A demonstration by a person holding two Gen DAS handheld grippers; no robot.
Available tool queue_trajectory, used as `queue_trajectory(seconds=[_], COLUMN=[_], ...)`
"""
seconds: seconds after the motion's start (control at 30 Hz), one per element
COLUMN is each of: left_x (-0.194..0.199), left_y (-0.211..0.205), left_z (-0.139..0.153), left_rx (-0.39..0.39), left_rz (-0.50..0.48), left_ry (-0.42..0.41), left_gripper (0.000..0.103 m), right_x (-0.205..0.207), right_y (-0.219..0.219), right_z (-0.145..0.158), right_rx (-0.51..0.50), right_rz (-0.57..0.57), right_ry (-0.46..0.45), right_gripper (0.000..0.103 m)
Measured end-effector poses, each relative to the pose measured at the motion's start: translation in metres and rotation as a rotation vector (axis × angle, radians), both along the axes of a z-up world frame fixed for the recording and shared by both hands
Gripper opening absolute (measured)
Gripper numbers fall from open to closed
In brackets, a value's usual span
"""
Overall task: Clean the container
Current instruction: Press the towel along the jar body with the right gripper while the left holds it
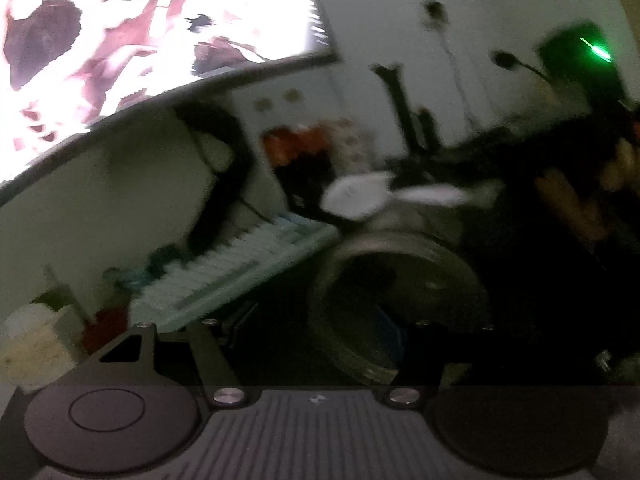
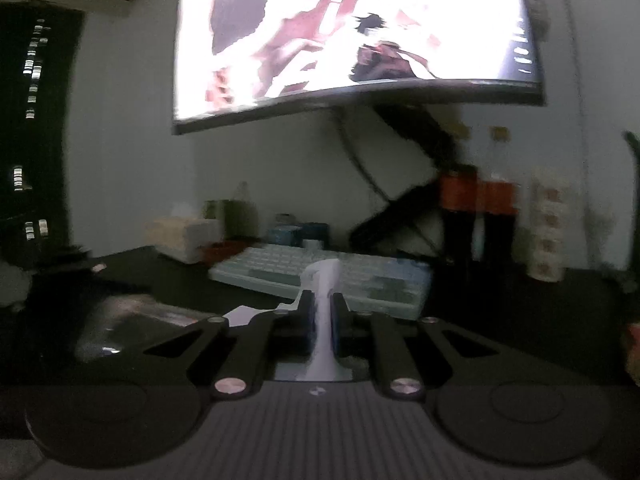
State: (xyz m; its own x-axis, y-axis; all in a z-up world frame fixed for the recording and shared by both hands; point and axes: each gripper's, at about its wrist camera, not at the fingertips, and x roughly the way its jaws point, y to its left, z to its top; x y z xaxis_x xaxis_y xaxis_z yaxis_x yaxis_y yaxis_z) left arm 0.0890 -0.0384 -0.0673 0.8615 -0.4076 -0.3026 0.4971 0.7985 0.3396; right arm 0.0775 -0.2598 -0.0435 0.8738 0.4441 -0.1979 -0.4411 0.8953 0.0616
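Round clear glass container (image 1: 396, 304) tipped sideways between left gripper (image 1: 320, 332) fingers, mouth facing camera, interior dark, blurred; grip contact unclear. White paper wipe (image 2: 322, 316) pinched in closed right gripper (image 2: 322, 308), above pale keyboard (image 2: 320, 276).

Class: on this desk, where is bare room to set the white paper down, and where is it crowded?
Bare dark desk lies right of the keyboard, before the bottles and stacked cups. Behind the keyboard's left end it is crowded: tissue box and small boxes.
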Motion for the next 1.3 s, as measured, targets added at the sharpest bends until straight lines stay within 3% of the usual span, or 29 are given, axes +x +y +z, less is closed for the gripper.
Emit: queue_trajectory(seconds=[0.13, 0.27, 0.37, 0.47, 0.5, 0.57, 0.6, 0.63, 0.77, 0.83, 0.93, 1.0, 1.17, 1.3], left_x=[0.001, 0.002, 0.0, 0.005, 0.009, 0.015, 0.016, 0.015, 0.003, -0.002, -0.003, -0.002, -0.004, 0.003], left_y=[0.001, -0.002, -0.007, -0.011, -0.012, -0.012, -0.012, -0.013, -0.023, -0.026, -0.033, -0.029, -0.016, -0.007], left_z=[0.002, 0.0, -0.005, -0.006, -0.006, -0.005, -0.004, -0.004, -0.012, -0.013, -0.011, -0.009, -0.009, -0.014], left_rx=[-0.028, -0.019, 0.0, -0.01, -0.019, -0.05, -0.069, -0.076, -0.024, -0.035, -0.035, -0.067, -0.072, -0.087], left_rz=[0.053, 0.042, 0.034, 0.004, -0.001, -0.035, -0.067, -0.09, -0.09, -0.057, 0.063, 0.13, 0.133, 0.132], left_ry=[-0.049, -0.07, -0.116, -0.105, -0.093, -0.054, -0.024, -0.012, -0.07, -0.076, -0.03, 0.022, 0.07, 0.096], left_gripper=[0.061, 0.062, 0.076, 0.076, 0.075, 0.055, 0.034, 0.02, 0.02, 0.02, 0.018, 0.013, 0.012, 0.017], right_x=[-0.006, -0.005, -0.003, -0.003, -0.003, -0.004, -0.004, -0.004, -0.003, -0.003, -0.002, 0.0, 0.007, 0.02], right_y=[0.009, 0.005, -0.001, -0.004, -0.004, -0.005, -0.005, -0.005, -0.006, -0.005, 0.003, 0.01, 0.025, 0.038], right_z=[0.003, 0.003, 0.002, 0.001, 0.001, 0.001, 0.002, 0.002, 0.002, 0.003, 0.005, 0.007, 0.013, 0.022], right_rx=[0.026, 0.06, 0.097, 0.108, 0.11, 0.112, 0.113, 0.114, 0.12, 0.122, 0.083, 0.064, 0.076, 0.04], right_rz=[0.109, 0.154, 0.18, 0.192, 0.194, 0.195, 0.196, 0.197, 0.195, 0.18, 0.084, 0.078, 0.22, 0.368], right_ry=[0.0, 0.015, 0.031, 0.029, 0.028, 0.028, 0.028, 0.029, 0.034, 0.039, 0.031, 0.031, 0.056, 0.09], right_gripper=[0.013, 0.013, 0.013, 0.013, 0.013, 0.013, 0.013, 0.013, 0.013, 0.013, 0.013, 0.013, 0.013, 0.013])
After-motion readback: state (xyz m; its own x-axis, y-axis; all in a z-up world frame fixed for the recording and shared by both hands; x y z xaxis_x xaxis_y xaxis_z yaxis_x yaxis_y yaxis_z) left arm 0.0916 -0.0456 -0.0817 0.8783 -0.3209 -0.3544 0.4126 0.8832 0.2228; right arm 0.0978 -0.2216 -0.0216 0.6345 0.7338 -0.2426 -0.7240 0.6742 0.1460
